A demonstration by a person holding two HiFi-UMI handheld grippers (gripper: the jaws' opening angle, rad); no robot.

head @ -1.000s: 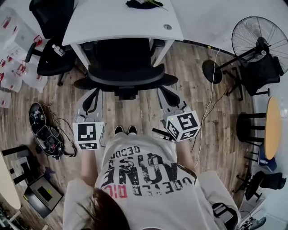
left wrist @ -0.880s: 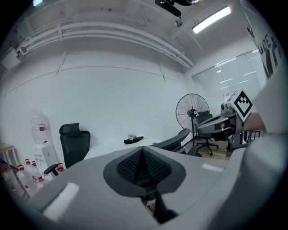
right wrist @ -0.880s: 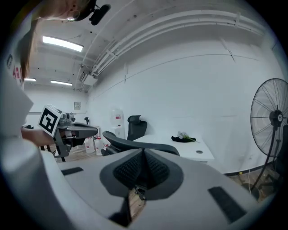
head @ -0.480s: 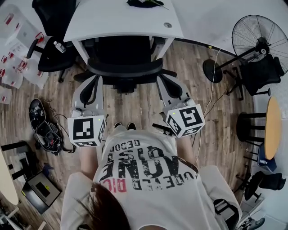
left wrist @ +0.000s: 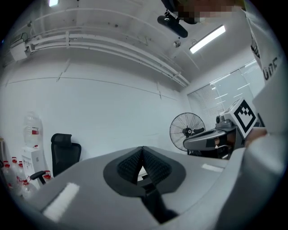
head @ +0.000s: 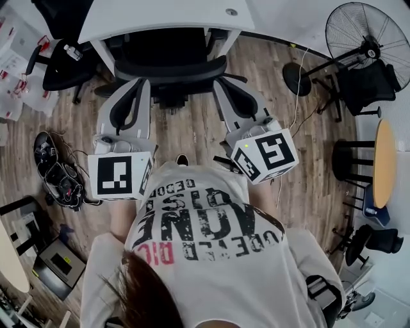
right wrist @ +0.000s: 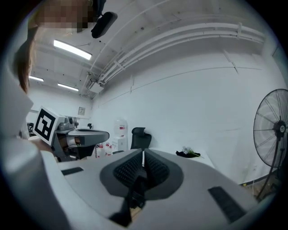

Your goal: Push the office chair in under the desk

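Left gripper (head: 139,83) and right gripper (head: 219,83), both clenched empty, point at the black mesh office chair (head: 170,67) tucked under the white bench (head: 154,19).

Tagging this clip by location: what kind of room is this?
Probably an office or lab workspace: a white desk, a black office chair tucked under it, and a pedestal fan.

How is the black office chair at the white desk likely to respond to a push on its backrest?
The office chair probably rolls easily: its base legs spread over smooth wood floor. The curved backrest may swivel or flex under an off-centre push. Its wide base suggests tipping is unlikely.
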